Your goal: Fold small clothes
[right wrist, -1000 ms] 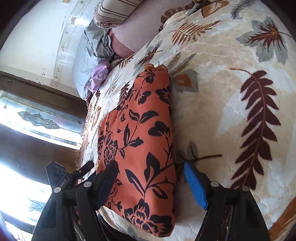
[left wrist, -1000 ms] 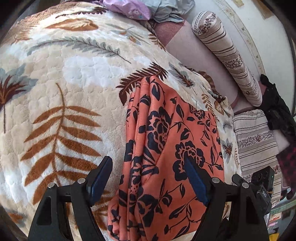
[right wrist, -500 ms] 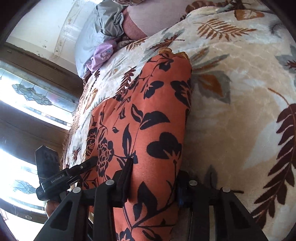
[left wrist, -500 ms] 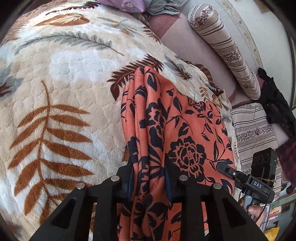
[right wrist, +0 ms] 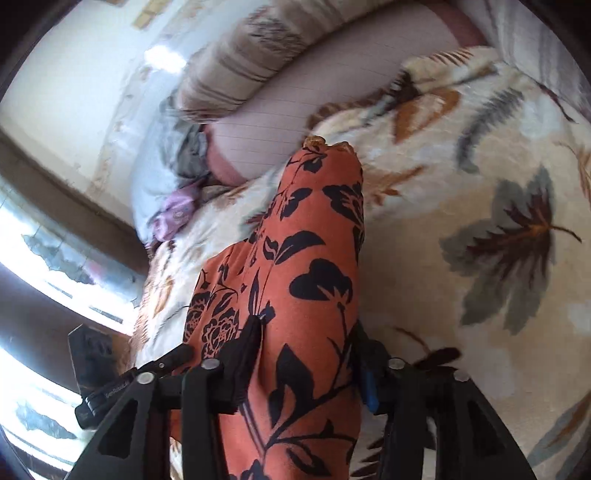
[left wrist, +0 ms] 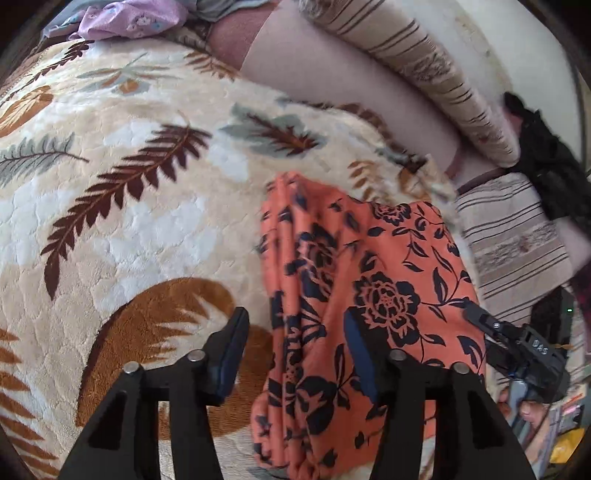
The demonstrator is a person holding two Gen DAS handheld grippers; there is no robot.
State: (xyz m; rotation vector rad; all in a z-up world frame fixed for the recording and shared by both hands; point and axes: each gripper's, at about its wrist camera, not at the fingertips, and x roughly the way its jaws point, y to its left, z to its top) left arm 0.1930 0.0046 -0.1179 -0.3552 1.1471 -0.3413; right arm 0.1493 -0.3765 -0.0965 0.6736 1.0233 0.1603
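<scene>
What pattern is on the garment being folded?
Orange garment with dark navy flowers and leaves; clearest in the right wrist view.

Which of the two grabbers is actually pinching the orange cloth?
The right gripper: its fingers squeeze the orange floral garment. The left gripper stands open around it.

The orange flowered cloth (left wrist: 369, 295) runs off the bottom edge of the left wrist view, so its near end cannot be seen. In the right wrist view, the cloth (right wrist: 306, 295) covers the inner faces of the right gripper (right wrist: 308, 354) fingers (right wrist: 243, 354), hiding the contact. The striped bolster (right wrist: 251, 59) and blanket (right wrist: 480, 184) are motion-blurred. The window (right wrist: 44, 254) is overexposed. The purple garment (left wrist: 129, 18) is cut by the top edge.
</scene>
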